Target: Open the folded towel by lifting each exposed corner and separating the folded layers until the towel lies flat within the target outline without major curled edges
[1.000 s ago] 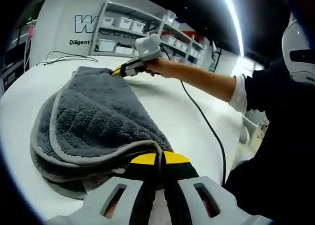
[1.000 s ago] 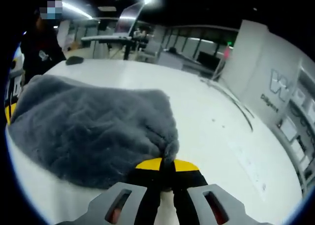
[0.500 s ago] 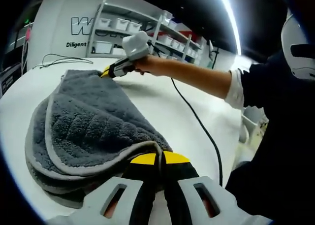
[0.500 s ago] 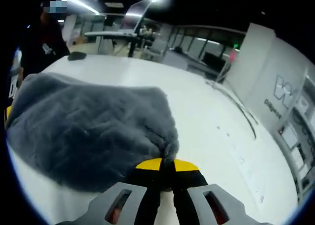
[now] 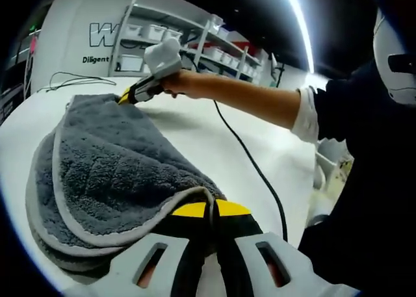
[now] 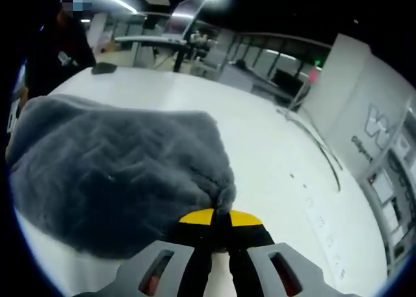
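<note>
My left gripper and right gripper each pinch a corner of the grey towel on the white surface.

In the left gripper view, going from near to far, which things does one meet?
Left claw shut on the towel corner → grey towel → right claw gripping the far corner → thin cable on the table → shelves with bins.

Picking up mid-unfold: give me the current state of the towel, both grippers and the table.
towel: still folded in layers, lying on the table, pinched at two corners
left gripper: shut on the towel's near corner
right gripper: shut on the towel's far corner
table: bare white, cable trailing across it
</note>
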`<state>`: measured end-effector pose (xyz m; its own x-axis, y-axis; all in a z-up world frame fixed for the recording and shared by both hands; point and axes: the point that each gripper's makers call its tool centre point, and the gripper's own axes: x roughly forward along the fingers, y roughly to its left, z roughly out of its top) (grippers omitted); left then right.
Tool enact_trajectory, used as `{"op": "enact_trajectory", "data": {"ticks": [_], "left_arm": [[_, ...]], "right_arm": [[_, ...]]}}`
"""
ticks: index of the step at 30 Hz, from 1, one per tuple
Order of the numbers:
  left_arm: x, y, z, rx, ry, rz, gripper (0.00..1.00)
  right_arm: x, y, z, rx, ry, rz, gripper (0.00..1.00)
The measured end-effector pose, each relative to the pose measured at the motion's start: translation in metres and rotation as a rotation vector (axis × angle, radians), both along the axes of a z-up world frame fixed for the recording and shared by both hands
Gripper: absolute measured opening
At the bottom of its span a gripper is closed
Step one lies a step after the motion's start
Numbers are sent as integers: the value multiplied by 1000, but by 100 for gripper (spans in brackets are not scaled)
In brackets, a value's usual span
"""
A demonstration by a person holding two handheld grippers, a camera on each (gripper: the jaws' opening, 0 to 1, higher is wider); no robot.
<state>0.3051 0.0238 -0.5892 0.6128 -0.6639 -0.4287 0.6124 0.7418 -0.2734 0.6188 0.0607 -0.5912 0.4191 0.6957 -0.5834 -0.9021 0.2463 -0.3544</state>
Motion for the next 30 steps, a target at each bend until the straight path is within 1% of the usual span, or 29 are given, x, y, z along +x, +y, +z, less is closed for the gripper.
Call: {"op": "enact_trajectory", "data": {"ticks": [5,6,9,10,11,12,14,17,18,20,22,23,25,30], "left_arm": [[0,1,0,-19,-1,-2,3],[0,1,0,-21,-8,-5,3],[0,2,1,-42,-24,-11,3],[0,2,2,-40,-39,-16,3],[0,2,2,-26,-66,-24,3],[0,2,3,-16,-82,-26,4],[0,2,3,-15,-82,-24,4],[-1,4,4,-14,-87,-13,5],[-1,5,5,-12,-87,-10,5],[-4,6,6,-11,-90,-6,6],[-6,8,7,-6,-96,-7,8],[-7,9,8,-6,-96,-8,8],[-10,12,8,-10,-91,-5,9],[-19,17,9,-10,-84,1,10]], "right_arm": [[1,1,0,5,14,-1,2],[2,1,0,3,14,0,2],[1,1,0,0,0,1,2],[1,1,0,2,-5,0,2],[0,1,0,5,-9,1,2],[0,0,1,7,-11,1,3],[0,0,3,12,1,-7,4],[4,-2,6,14,17,-32,9],[4,-3,8,13,17,-37,12],[4,-4,10,10,13,-41,13],[3,-4,11,-4,2,-33,13],[4,-4,12,-16,-13,-23,13],[1,-2,13,-28,-24,-16,13],[-4,1,24,-33,-45,-6,16]]}}
